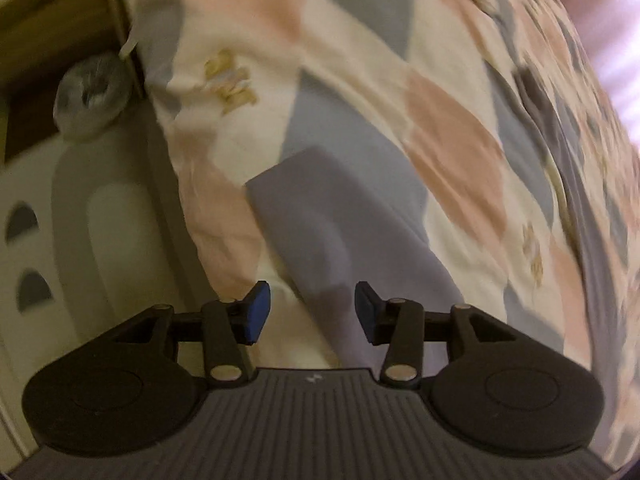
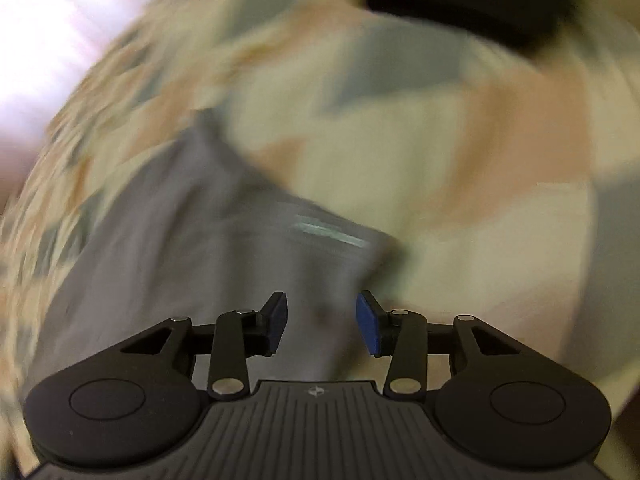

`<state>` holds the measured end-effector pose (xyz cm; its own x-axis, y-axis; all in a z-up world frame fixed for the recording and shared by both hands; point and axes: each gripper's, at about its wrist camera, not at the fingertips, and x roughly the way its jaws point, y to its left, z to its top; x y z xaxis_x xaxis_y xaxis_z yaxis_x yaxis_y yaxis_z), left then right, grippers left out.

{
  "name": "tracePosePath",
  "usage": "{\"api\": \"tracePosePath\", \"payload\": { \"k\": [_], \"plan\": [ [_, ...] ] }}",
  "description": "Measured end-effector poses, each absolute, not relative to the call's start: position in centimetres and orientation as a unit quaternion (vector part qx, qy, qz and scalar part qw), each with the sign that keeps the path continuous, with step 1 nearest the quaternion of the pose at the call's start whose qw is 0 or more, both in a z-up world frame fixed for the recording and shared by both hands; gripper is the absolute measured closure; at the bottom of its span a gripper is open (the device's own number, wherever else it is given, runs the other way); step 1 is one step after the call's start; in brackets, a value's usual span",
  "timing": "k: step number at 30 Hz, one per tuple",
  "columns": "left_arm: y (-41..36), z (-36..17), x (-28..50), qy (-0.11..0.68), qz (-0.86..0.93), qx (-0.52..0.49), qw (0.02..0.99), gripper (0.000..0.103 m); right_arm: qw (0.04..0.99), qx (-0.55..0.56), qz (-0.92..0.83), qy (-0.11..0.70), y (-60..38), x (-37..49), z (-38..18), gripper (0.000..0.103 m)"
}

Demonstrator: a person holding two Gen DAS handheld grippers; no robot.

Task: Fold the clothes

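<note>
A patchwork quilt [image 1: 452, 128] in cream, pink and blue-grey covers the bed and fills both views. On it lies the grey garment [image 1: 320, 232], a long soft piece stretched flat, reaching from near the claws toward the far side. It looks light, limp and easy to crease, so a hem corner or edge seems the best hold. The left claw [image 1: 313, 312] hovers over its near end with pads apart, gripping nothing. The right claw [image 2: 321, 322] is likewise spread and empty above the blurred cloth. A clear-wrapped roll [image 1: 93, 96] sits far left, off the bed, clear of the work.

Black left tool [image 1: 312, 311] — blue pads [image 1: 256, 312] (ribbed grey housing)
</note>
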<state>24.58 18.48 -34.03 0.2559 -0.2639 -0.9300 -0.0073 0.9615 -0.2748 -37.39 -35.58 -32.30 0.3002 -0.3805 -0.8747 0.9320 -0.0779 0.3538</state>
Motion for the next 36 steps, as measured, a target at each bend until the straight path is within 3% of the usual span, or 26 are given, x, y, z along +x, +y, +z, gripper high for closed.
{"api": "tracePosePath", "payload": {
  "k": [1,3,4,10,13,19,27,28,30,31,36],
  "plan": [
    [18.8,-34.6,24.9,0.603,-0.08,-0.13,0.783,0.061,0.654,0.482,-0.505,0.291,-35.9,-35.4,-31.3,0.058],
    [19.4,-35.4,25.3,0.593,-0.081,-0.171,0.783,0.074,0.718,0.434,-0.431,0.331,-36.3,-30.1,-29.8,0.054],
    [19.7,-35.6,25.3,0.587,-0.086,-0.193,0.782,0.102,0.743,0.422,-0.385,0.348,-36.3,-27.2,-29.4,0.053],
    [20.6,-34.3,22.8,0.556,-0.147,-0.177,0.799,0.103,0.801,0.412,-0.041,0.433,-31.6,-5.4,-30.8,0.055],
    [21.2,-36.8,22.4,0.585,-0.126,-0.177,0.782,0.103,0.789,0.385,0.093,0.47,-26.2,5.4,-32.4,0.062],
    [21.5,-38.6,22.4,0.58,-0.121,-0.214,0.777,0.103,0.743,0.275,0.274,0.545,-14.0,19.9,-34.5,0.062],
    [24.1,-40.9,22.9,0.584,-0.122,-0.296,0.746,0.097,0.625,0.324,0.344,0.622,-5.6,24.8,-39.1,0.062],
    [24.4,-41.2,23.0,0.584,-0.125,-0.308,0.741,0.097,0.618,0.338,0.343,0.622,-5.2,25.1,-39.6,0.067],
    [25.3,-41.1,23.3,0.572,-0.128,-0.34,0.735,0.098,0.616,0.356,0.349,0.609,-4.9,25.9,-39.9,0.092],
    [25.5,-40.5,23.5,0.561,-0.133,-0.347,0.74,0.103,0.617,0.363,0.353,0.602,-4.8,26.3,-39.8,0.098],
    [24.2,-35.7,25.8,0.508,-0.186,-0.312,0.781,0.103,0.69,0.315,0.359,0.544,-5.9,27.8,-35.6,0.1]
  ]
}}
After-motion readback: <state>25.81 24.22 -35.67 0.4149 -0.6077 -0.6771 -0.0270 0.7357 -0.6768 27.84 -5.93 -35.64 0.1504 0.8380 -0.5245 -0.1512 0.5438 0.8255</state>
